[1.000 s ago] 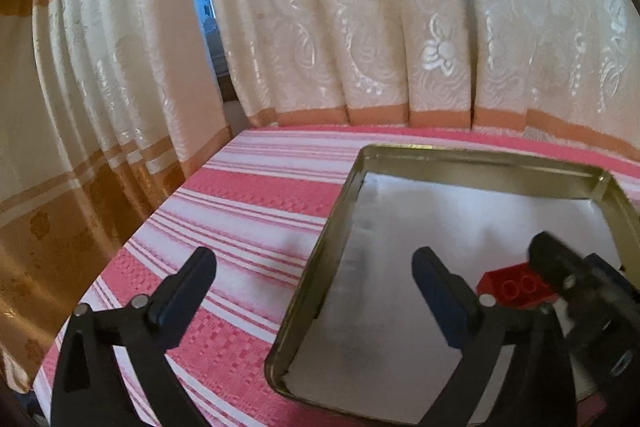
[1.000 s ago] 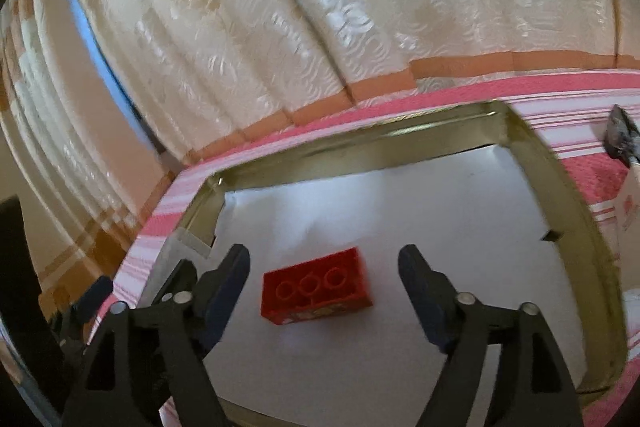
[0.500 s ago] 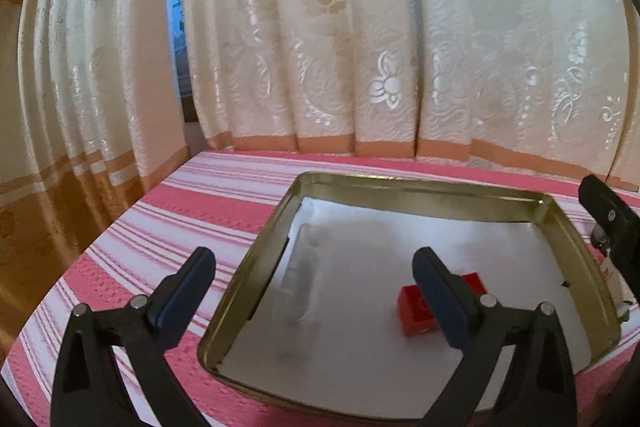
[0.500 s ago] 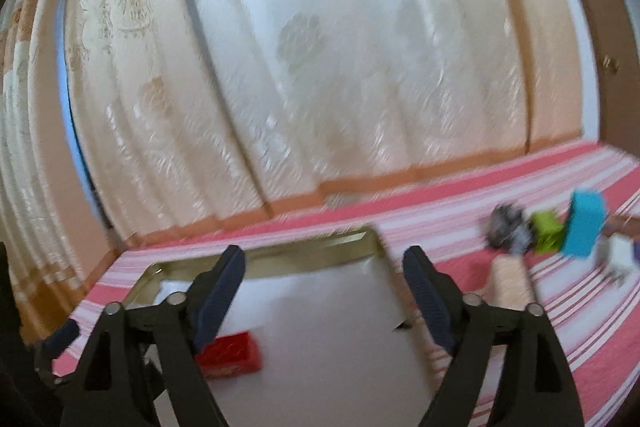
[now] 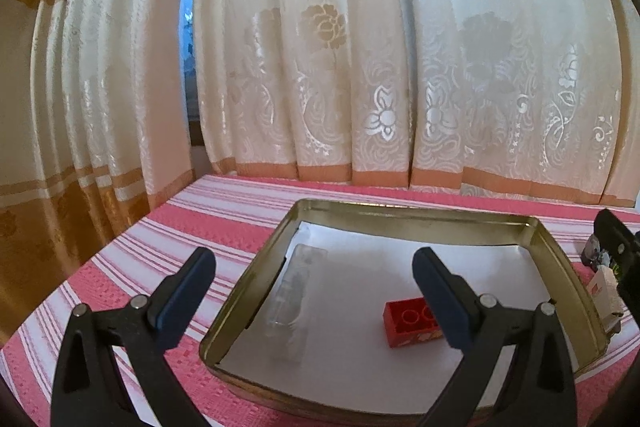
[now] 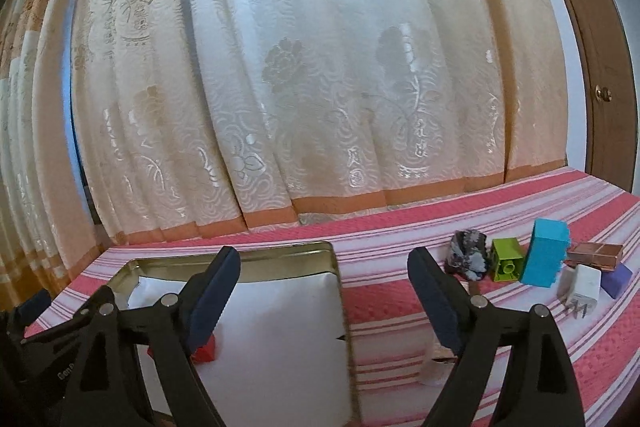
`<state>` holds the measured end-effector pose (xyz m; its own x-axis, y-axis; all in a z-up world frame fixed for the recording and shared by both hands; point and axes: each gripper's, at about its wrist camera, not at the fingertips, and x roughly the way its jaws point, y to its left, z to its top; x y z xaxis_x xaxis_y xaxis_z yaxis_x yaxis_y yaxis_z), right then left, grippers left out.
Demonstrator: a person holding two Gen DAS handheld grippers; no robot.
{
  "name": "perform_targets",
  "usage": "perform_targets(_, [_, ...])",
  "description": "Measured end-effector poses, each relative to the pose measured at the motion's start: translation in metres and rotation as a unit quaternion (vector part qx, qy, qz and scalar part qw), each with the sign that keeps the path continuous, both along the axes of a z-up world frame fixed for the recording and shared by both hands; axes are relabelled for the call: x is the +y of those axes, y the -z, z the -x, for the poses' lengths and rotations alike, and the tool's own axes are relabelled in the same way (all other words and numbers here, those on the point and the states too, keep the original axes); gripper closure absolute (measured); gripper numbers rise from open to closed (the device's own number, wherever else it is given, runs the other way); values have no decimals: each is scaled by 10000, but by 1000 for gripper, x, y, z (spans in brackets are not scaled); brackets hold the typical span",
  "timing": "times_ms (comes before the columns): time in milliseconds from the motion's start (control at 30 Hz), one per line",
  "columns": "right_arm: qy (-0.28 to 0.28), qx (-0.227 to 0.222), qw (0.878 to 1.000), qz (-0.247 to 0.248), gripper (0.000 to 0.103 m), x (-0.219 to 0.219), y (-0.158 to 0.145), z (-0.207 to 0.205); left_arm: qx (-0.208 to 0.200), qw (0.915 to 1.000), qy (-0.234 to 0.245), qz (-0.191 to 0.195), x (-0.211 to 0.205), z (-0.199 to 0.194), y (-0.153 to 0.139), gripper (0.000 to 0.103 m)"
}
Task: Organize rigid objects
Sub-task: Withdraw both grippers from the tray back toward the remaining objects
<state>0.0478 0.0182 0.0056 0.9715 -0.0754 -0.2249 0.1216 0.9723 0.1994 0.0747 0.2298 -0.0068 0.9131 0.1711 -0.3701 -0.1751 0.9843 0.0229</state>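
— Red brick (image 5: 412, 323) lies in your tin tray (image 5: 400, 217), lower right of the left view; left gripper (image 5: 316, 291) wide, empty.

— Right view: your right gripper (image 6: 324, 291), jaws just opened wide and empty, sits nearer the blue block (image 6: 546, 257), standing upright at middle right.

A pink and white striped cloth (image 5: 168, 251) covers the table. On it, toward the curtain side, sits a shallow gold-coloured tin tray (image 5: 244, 287) with a white lining. Well to the right of the tray lies a huddle of small things: a dark speckled stone (image 6: 467, 255), a lime green block (image 6: 507, 260) just beside it, a taller blue block (image 6: 546, 258), a white charger plug (image 6: 582, 286), a purple piece (image 6: 618, 279) and a copper-coloured box (image 6: 596, 254).
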Motion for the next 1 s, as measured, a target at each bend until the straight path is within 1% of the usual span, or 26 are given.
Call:
perform_targets(133, [-2,7,10000,-11,15,-6,1,3,-82,9999,22,-54,-5,5,-2,2])
perform_targets(167, [-10,9,10000,-5,15,-7,1,4,-92,9999,23,-61,-6,6,-2,0])
perform_targets(267, [-47,32,10000,2,15,-11,1,5,-158,9998,-35,-113,-8,9,-3,0])
perform_targets(533, [-118,82,9999,23,15,-24,2,11,-199,9998,-20,-63,-13,15,-2,0])
perform_targets(700, [-20,101,9999,11,15,-40,4,18,-251,9996,-22,-124,-19,19,-3,0])
perform_targets(933, [93,106,9999,23,15,-58,4,25,-221,9996,137,-80,-29,26,-3,0])
perform_targets(1000, [94,108,9999,52,15,-61,4,26,-208,9995,246,-66,-34,28,-2,0])
